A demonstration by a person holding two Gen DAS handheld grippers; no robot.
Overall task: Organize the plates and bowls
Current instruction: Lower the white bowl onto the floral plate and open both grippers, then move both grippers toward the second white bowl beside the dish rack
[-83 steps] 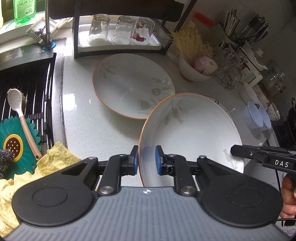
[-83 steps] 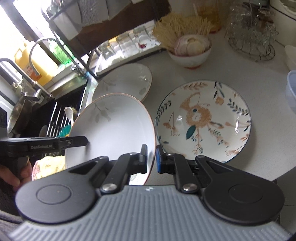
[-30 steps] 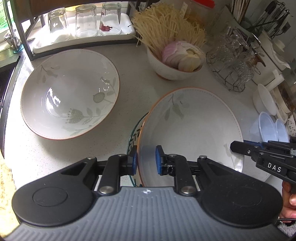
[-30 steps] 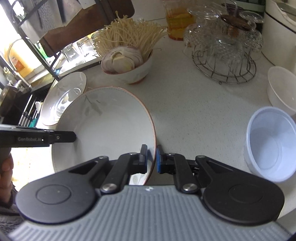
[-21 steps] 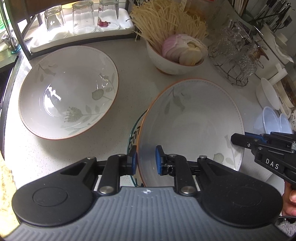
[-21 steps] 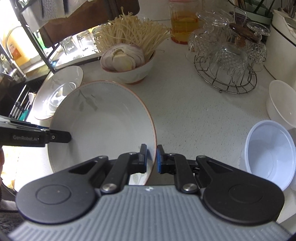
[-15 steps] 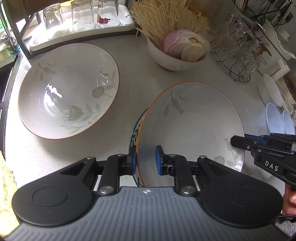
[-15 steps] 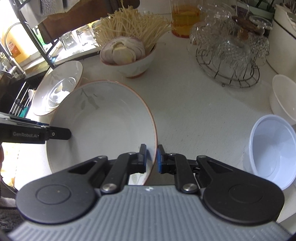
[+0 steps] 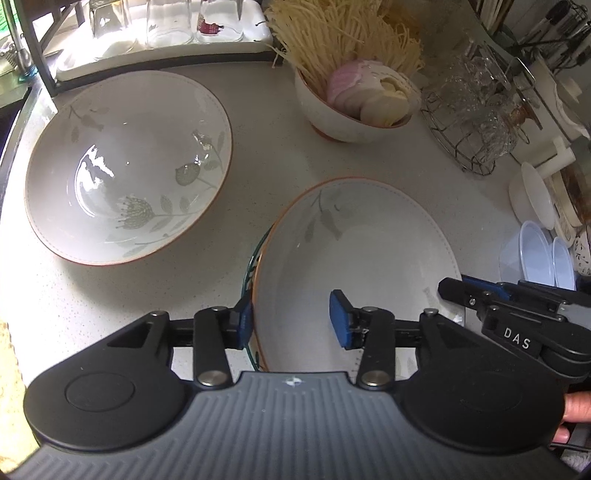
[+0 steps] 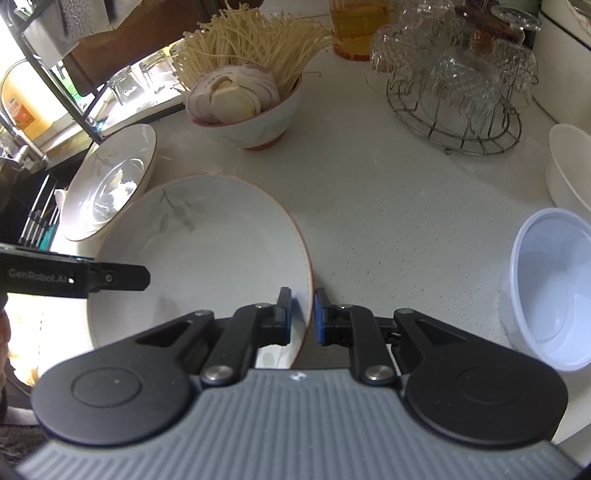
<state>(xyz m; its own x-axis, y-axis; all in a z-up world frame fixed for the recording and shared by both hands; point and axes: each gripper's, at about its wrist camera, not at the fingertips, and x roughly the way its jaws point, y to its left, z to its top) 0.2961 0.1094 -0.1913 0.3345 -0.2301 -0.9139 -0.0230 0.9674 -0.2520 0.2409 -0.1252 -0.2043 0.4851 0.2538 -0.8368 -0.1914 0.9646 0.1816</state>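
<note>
A white leaf-patterned bowl (image 9: 362,251) with an orange rim sits on a dark-rimmed plate (image 9: 252,266) that is almost hidden under it. My left gripper (image 9: 291,323) straddles the bowl's near-left rim; its jaws are opening and the inner pad (image 9: 338,319) stands clear of the wall. In the right wrist view my right gripper (image 10: 303,317) is shut on the bowl's (image 10: 207,266) near-right rim. A matching second bowl (image 9: 129,166) rests to the left on the counter.
A bowl of enoki and sliced onion (image 9: 354,107) stands behind, a wire rack of glassware (image 9: 476,122) at the back right. Clear plastic bowls (image 10: 550,288) and a white bowl (image 10: 569,166) sit at the right. Upturned glasses on a tray (image 9: 166,26) line the back left.
The bowl, held by both grippers, travelled right from beside the sink and settled over the painted plate. The left jaws have now spread off its rim; the right still clamps it.
</note>
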